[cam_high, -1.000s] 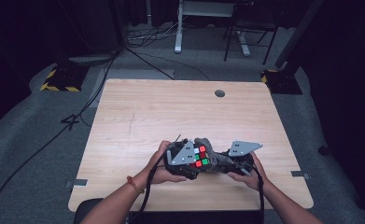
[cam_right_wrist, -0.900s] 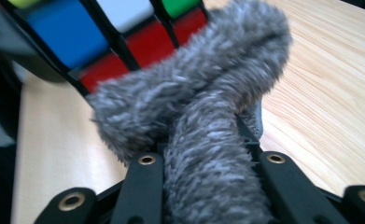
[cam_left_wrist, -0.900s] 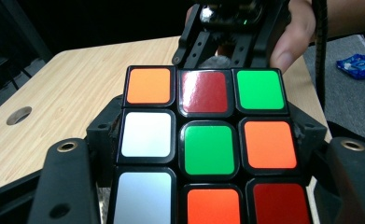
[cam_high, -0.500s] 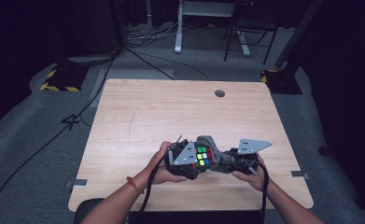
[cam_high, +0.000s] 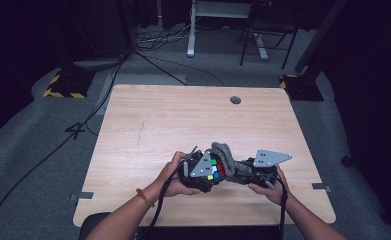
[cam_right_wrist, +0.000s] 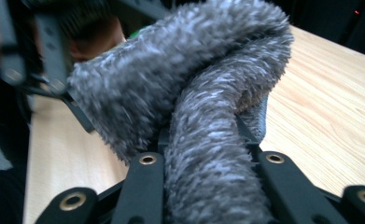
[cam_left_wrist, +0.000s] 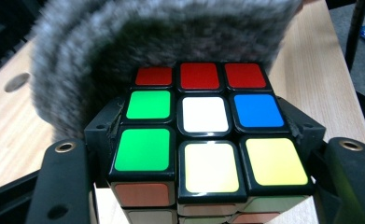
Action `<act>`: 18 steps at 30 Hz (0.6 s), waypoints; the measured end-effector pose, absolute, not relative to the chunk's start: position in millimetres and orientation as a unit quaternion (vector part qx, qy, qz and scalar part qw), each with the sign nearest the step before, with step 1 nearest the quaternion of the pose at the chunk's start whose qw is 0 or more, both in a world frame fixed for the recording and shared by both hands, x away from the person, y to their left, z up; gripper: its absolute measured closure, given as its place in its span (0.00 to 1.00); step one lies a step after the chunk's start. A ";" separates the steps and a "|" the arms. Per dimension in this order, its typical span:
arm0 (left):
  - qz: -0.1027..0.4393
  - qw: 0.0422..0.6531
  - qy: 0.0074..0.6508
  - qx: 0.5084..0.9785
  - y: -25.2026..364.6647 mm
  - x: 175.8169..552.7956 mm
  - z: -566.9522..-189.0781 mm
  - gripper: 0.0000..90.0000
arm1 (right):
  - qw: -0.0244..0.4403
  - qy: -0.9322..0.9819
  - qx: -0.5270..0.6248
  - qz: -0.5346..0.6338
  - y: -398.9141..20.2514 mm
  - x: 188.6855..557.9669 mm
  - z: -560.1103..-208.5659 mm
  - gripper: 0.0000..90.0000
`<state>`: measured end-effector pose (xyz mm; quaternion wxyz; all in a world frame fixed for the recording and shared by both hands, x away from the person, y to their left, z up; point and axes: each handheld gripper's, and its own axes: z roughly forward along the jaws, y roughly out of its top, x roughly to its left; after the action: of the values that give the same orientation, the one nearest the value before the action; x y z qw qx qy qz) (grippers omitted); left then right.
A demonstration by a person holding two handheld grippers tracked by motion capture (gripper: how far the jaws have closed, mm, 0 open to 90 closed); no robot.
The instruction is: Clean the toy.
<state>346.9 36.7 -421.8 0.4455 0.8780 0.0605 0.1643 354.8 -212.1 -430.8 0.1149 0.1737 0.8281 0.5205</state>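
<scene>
Our left gripper (cam_left_wrist: 203, 196) is closed tightly on a puzzle cube (cam_left_wrist: 203, 135); in the left gripper view its two black jaws press on the left and right sides of the cube, and the top face lies toward the camera. This view lets us read the stickers: yellow and green in the near row, then green, white and blue, and three red ones in the far row. From the high view we see only a few small coloured squares of the cube (cam_high: 214, 168), half hidden under the grey plate of the left gripper (cam_high: 206, 172).

Our right gripper (cam_right_wrist: 208, 186) is clamped on a grey fluffy cloth (cam_right_wrist: 194, 102). In the right gripper view the cloth rises as a thick roll from between the jaws and bends over at the top. The left gripper view shows the same cloth (cam_left_wrist: 124, 46) curved like an arch behind the cube and touching its far edge.

The high view shows what the gripper views cannot: both hands meet near the front edge of the wooden table (cam_high: 183, 120), a little right of its middle, and the cloth (cam_high: 228, 160) stretches along the line between the two grippers, its long axis going from our right gripper (cam_high: 243, 175) toward the cube. Beyond the table we see a grey floor with cables (cam_high: 153, 55).
</scene>
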 end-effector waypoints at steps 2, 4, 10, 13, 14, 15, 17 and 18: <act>0.166 0.455 0.057 0.873 38.4 346.5 -418.9 0.37 | 0.111 0.833 0.181 0.510 -210.2 356.4 -434.4 0.80; 0.170 0.462 0.056 0.869 39.3 344.7 -416.9 0.37 | 0.107 0.843 0.183 0.495 -207.3 358.0 -440.2 0.80; 0.167 0.464 0.055 0.868 39.8 346.0 -417.1 0.37 | 0.107 0.851 0.182 0.481 -201.9 357.9 -444.7 0.80; 0.161 0.467 0.063 0.867 39.4 347.8 -418.9 0.36 | 0.113 0.837 0.181 0.504 -206.5 355.6 -437.6 0.81; 0.161 0.464 0.064 0.868 39.1 348.5 -419.3 0.36 | 0.116 0.829 0.181 0.516 -208.8 354.7 -433.8 0.81; 0.157 0.463 0.067 0.870 38.5 348.9 -420.3 0.36 | 0.118 0.825 0.181 0.522 -210.0 353.8 -431.6 0.81; 0.158 0.460 0.065 0.871 37.2 349.2 -422.0 0.36 | 0.124 0.819 0.179 0.531 -211.6 351.8 -427.1 0.81; 0.157 0.457 0.065 0.873 36.0 349.0 -422.9 0.36 | 0.127 0.819 0.177 0.531 -211.9 350.9 -425.7 0.81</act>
<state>349.0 36.0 -422.9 0.4566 0.8734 0.0645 0.1566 350.9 -211.9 -425.7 0.1265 0.1769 0.8190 0.5309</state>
